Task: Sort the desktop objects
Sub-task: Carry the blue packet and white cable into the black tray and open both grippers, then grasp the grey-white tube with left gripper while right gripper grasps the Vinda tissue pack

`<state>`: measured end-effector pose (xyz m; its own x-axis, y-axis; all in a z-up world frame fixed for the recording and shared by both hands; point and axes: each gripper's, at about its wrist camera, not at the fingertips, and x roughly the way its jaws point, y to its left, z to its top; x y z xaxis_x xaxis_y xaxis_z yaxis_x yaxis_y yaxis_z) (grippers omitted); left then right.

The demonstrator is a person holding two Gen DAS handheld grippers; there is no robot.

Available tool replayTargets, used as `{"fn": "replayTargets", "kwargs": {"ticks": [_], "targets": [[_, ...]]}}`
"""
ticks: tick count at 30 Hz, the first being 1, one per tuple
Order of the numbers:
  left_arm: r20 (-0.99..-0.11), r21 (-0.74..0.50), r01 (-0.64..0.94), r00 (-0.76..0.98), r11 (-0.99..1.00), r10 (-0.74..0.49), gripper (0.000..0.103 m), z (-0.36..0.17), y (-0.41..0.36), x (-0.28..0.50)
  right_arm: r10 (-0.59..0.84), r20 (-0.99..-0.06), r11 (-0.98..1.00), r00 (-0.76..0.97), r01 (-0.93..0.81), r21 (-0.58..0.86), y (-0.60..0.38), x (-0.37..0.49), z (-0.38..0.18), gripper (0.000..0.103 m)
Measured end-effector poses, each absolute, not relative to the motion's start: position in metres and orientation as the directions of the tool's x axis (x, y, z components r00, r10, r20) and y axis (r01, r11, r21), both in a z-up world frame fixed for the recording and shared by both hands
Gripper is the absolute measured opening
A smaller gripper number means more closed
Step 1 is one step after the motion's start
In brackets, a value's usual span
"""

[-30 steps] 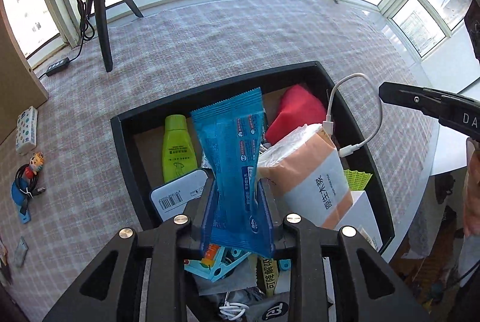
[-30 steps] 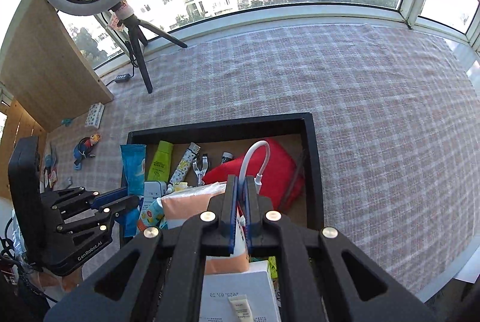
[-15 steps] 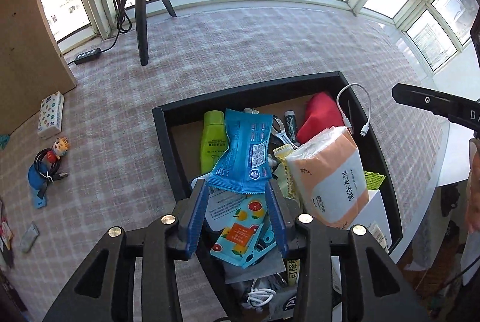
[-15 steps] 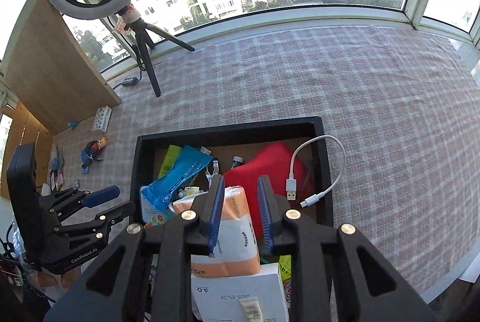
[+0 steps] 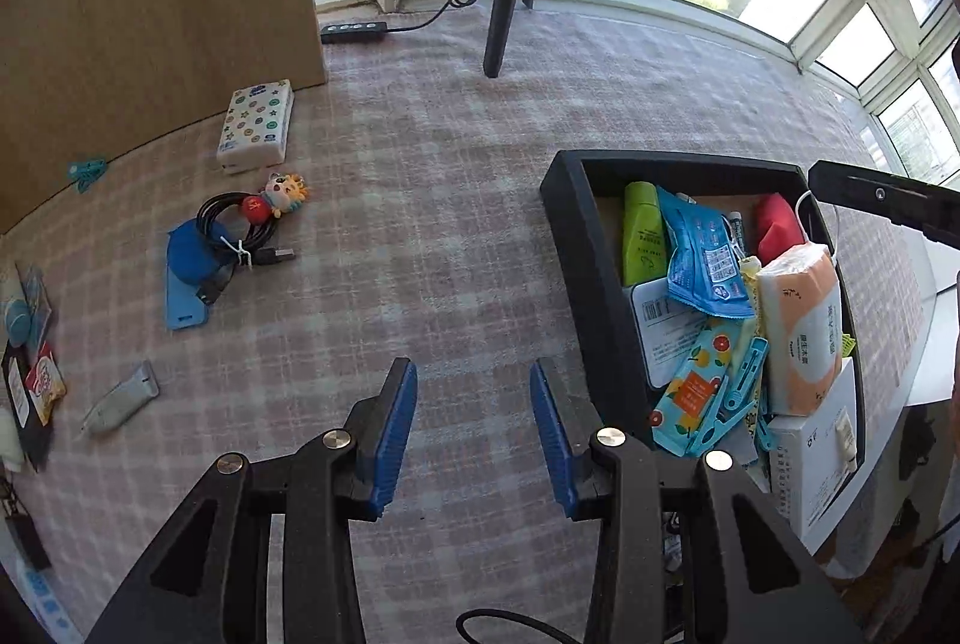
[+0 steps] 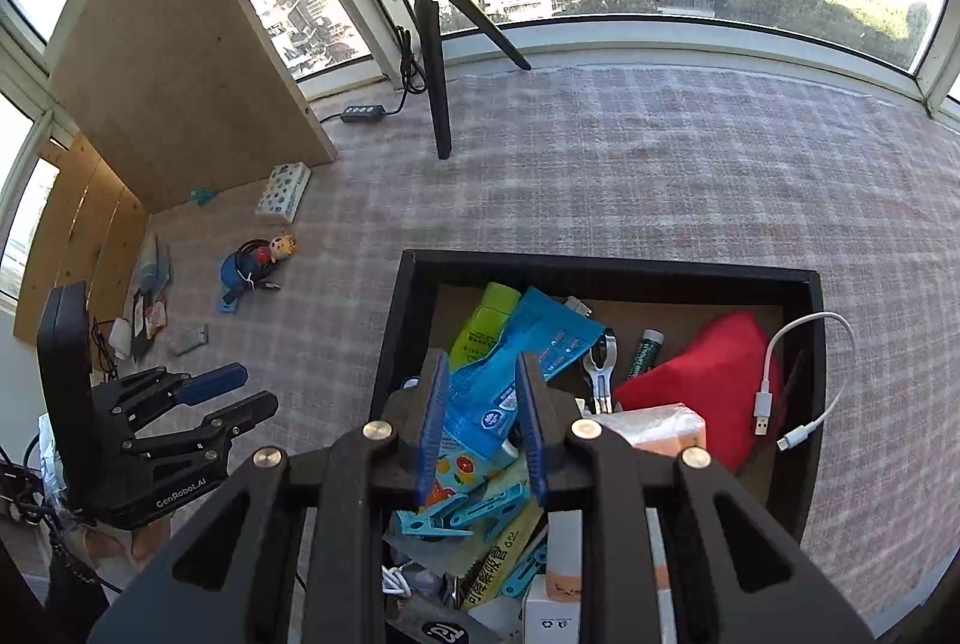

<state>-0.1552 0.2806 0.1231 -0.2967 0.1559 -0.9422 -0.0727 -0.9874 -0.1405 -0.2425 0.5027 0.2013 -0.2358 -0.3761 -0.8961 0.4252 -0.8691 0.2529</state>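
The left claw (image 5: 474,428) hangs released over the checked tabletop (image 5: 420,224), blue pads apart with only bare cloth between them. At about three o'clock from it sits the black tray (image 5: 570,248), crammed full: a green tube (image 5: 642,236) along the tray's left wall, a blue packet (image 5: 702,254) lying just beside it, a red pouch (image 5: 777,224) at the far end, and an orange-and-white tissue pack (image 5: 801,332) on the right. Off at ten o'clock, well apart from the tray, a coiled black cable (image 5: 234,224) lies touching a small cartoon figure (image 5: 282,191), with a patterned tissue pack (image 5: 258,125) farther back. Over to the right claw (image 6: 480,434): it's released too, jaws parted above the tray's contents, nothing pinched, the blue packet showing through the gap. A white cable (image 6: 804,386) drapes over the tray's right wall at two o'clock.
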Motion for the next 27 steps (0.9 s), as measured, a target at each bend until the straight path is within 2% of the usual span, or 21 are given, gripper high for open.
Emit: {"fn": "replayTargets", "kwargs": {"ticks": [6, 8, 10, 14, 18, 27], "targets": [[-0.949, -0.121, 0.047, -0.3, -0.992, 0.101, 0.037, 0.113, 0.202, -0.147, -0.398, -0.898, -0.826, -0.188, 0.498, 0.262, 0.428, -0.244, 0.196, 0.023], [-0.949, -0.111, 0.088, -0.305, -0.99, 0.079, 0.037, 0.111, 0.176, -0.146, -0.405, -0.898, -0.811, -0.171, 0.52, 0.267, 0.402, -0.246, 0.193, 0.027], [-0.949, -0.099, 0.126, -0.309, -0.987, 0.056, 0.04, 0.109, 0.15, -0.146, -0.411, -0.898, -0.798, -0.159, 0.538, 0.27, 0.376, -0.249, 0.191, 0.042], [-0.952, -0.072, 0.18, -0.306, -0.981, 0.014, 0.043, 0.103, 0.1, -0.145, -0.411, -0.901, -0.779, -0.14, 0.568, 0.266, 0.327, -0.257, 0.184, 0.044], [-0.959, -0.012, 0.138, -0.282, -0.99, -0.028, 0.053, 0.089, 0.067, -0.143, -0.393, -0.913, -0.77, -0.112, 0.582, 0.26, 0.279, -0.27, 0.169, 0.056], [-0.977, 0.075, -0.058, -0.204, -0.995, -0.062, 0.055, 0.045, 0.062, -0.145, -0.313, -0.95, -0.792, -0.013, 0.555, 0.254, 0.192, -0.306, 0.12, 0.056]]}}
